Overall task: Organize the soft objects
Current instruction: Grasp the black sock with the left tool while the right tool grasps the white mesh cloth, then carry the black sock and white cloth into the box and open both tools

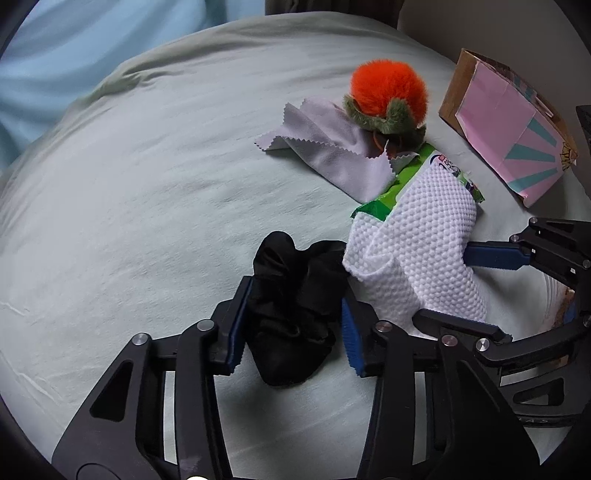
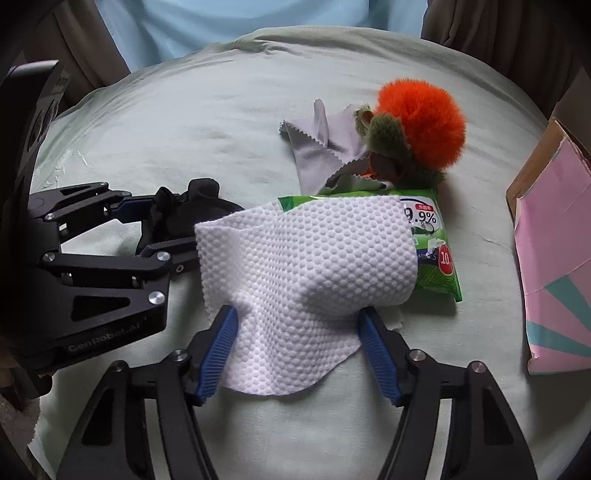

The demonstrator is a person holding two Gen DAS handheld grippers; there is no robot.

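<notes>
A black sock [image 1: 291, 310] lies crumpled on the pale bed sheet [image 1: 129, 221], between the fingers of my left gripper [image 1: 291, 325], whose jaws touch both its sides. A white dimpled cloth [image 2: 306, 269] lies between the open fingers of my right gripper [image 2: 295, 350] and drapes over a green wet-wipe pack [image 2: 439, 266]. A grey zigzag-edged cloth [image 1: 332, 147] and an orange-and-green plush toy [image 1: 388, 96] lie beyond. The left gripper [image 2: 155, 225] with the sock [image 2: 184, 210] shows at the left of the right wrist view.
A pink and teal paper bag [image 1: 517, 136] lies at the right edge of the bed, also in the right wrist view [image 2: 554, 273]. A light blue curtain [image 2: 258, 18] hangs behind the bed.
</notes>
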